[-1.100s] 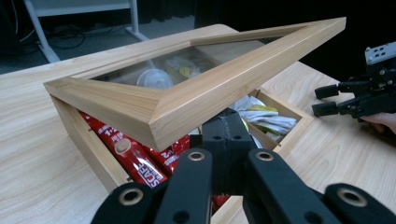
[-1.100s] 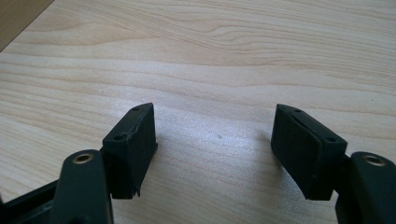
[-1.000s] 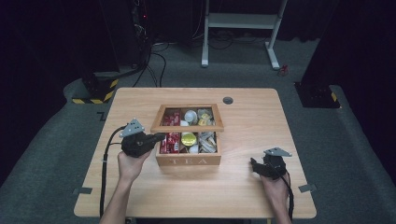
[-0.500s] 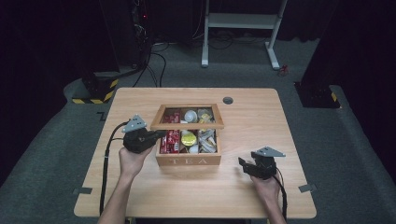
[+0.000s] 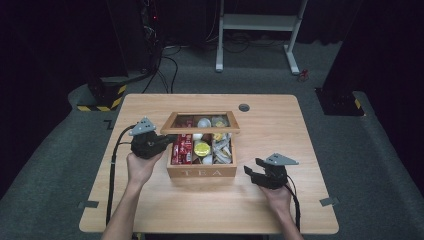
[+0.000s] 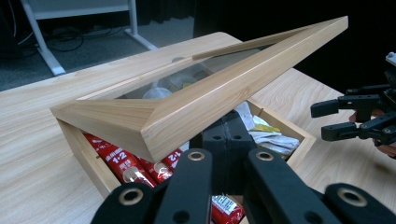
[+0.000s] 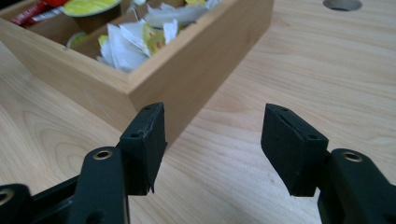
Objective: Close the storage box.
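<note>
Right gripper (image 5: 256, 172), jaws wide and empty, has shifted in toward tea box (image 5: 202, 172) at table centre. Left gripper (image 5: 162, 141), jaws together, props glass lid (image 5: 200, 123) half-raised. Judgement: right-hand pick from box next.

Tea box (image 5: 202, 171) mid-table (image 5: 280, 210), sachets (image 5: 182, 148) inside

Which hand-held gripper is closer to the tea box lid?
Left. The left hand-held gripper sits at the raised lid, its shut jaws under the edge. The right hand-held gripper is apart, open, beside the box's front corner.
</note>
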The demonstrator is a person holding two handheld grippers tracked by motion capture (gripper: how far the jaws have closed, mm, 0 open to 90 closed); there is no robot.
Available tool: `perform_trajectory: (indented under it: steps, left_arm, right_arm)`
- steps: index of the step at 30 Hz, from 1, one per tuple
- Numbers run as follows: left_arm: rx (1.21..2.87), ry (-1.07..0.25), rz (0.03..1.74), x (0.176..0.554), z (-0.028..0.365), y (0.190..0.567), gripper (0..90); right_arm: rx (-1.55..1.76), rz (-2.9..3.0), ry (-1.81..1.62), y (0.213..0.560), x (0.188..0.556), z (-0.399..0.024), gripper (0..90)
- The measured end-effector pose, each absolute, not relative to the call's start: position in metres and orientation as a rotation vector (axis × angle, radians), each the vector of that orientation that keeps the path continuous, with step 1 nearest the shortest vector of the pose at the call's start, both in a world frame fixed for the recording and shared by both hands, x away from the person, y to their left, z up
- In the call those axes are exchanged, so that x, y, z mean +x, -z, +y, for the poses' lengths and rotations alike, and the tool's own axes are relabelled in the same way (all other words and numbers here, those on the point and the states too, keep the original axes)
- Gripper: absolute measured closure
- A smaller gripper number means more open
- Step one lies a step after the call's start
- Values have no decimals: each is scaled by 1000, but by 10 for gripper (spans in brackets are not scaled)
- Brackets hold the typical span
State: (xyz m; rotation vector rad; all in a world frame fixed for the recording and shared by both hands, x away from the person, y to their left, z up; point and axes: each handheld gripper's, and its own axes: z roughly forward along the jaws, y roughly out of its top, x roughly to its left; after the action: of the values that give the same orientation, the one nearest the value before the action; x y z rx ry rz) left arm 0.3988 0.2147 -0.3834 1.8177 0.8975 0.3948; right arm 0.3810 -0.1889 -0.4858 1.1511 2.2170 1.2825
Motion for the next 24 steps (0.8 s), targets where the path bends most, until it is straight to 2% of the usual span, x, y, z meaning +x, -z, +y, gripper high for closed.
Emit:
perform_trajectory:
  steps: [24]
  left_arm:
    - [1814,-402,913,411,215,371,900]
  right_arm:
    - [949,2239,-1351,456,391,-134,374]
